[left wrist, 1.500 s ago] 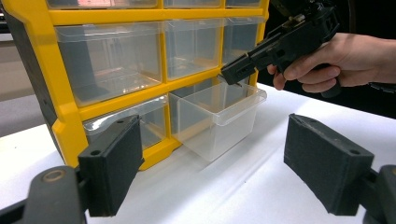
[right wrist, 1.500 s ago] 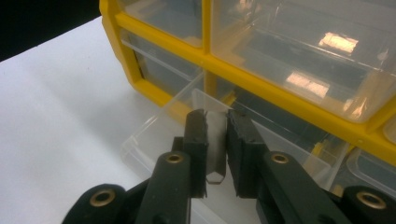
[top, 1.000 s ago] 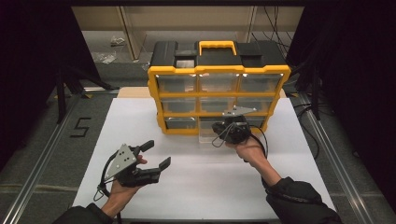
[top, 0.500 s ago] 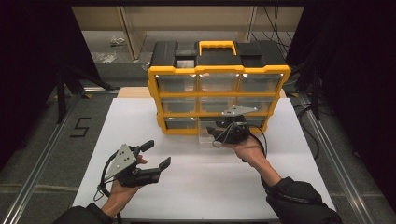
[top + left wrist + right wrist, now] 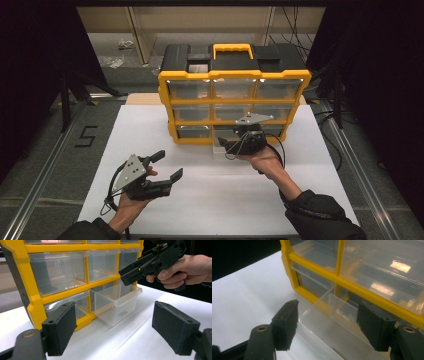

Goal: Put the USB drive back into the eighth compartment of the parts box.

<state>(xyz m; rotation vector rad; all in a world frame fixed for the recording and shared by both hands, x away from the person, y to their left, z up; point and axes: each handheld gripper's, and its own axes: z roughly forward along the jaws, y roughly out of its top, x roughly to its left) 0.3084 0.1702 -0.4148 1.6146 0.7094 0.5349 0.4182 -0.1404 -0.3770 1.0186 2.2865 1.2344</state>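
While right gripper point(image 5: 227, 145) has just been opening, spread above pulled-out clear drawer point(image 5: 117, 303), left gripper point(image 5: 167, 165) wide, empty, over bare tabletop point(image 5: 225, 200)

The right tongs point(image 5: 328, 325), jaws just opened, hang over the pulled-out clear drawer point(image 5: 337, 332) of the yellow organizer point(image 5: 317, 267).

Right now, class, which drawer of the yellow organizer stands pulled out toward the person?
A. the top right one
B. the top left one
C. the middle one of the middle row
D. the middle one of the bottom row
D: the clear drawer in the middle of the bottom row juts out of the yellow organizer over the white table top, while the drawers around it sit flush in the frame.
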